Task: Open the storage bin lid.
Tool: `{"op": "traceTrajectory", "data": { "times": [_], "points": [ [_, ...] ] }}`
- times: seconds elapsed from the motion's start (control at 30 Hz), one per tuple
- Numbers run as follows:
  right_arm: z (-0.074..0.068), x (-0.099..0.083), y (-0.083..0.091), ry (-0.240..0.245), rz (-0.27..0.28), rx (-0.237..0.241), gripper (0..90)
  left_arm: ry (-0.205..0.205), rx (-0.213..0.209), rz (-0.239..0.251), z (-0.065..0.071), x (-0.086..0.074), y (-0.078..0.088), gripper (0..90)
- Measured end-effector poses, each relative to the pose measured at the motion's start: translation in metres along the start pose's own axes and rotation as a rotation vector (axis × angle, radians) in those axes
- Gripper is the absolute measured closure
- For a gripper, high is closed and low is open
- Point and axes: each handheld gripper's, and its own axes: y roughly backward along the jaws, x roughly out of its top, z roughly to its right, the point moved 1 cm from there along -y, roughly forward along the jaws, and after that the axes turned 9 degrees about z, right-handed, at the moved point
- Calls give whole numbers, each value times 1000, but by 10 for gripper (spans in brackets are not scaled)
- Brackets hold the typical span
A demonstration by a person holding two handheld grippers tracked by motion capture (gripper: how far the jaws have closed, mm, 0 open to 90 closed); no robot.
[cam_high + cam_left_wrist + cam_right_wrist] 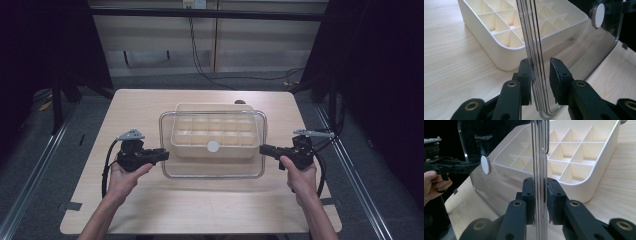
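Note:
A clear plastic lid with a white round knob hangs roughly level just above a cream box divided into several compartments, and reaches past the box's near side. My left gripper is shut on the lid's left edge and my right gripper on its right edge. In the left gripper view the gripper brackets the lid at its rim, with the box behind. In the right gripper view the gripper pinches the lid beside the box.
The box stands mid-table on a light wooden tabletop. Dark floor and metal rails flank the table, and cables run down the back wall. In the right gripper view the other hand holds the left gripper at the lid's far edge.

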Motion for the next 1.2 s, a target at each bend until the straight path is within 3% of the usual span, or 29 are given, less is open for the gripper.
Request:
{"op": "traceTrajectory", "data": {
  "times": [0.3,1.07,1.2],
  "points": [
    [0,-10,7,-12,-4,3,779,-10,-20,-14,7,-6,5,723],
    [-16,-28,16,2,-60,37,780,-27,-16,-57,19,-22,26,726],
    [-20,-31,17,4,-67,43,780,-8,-16,-56,20,-28,29,725]
  ]
}}
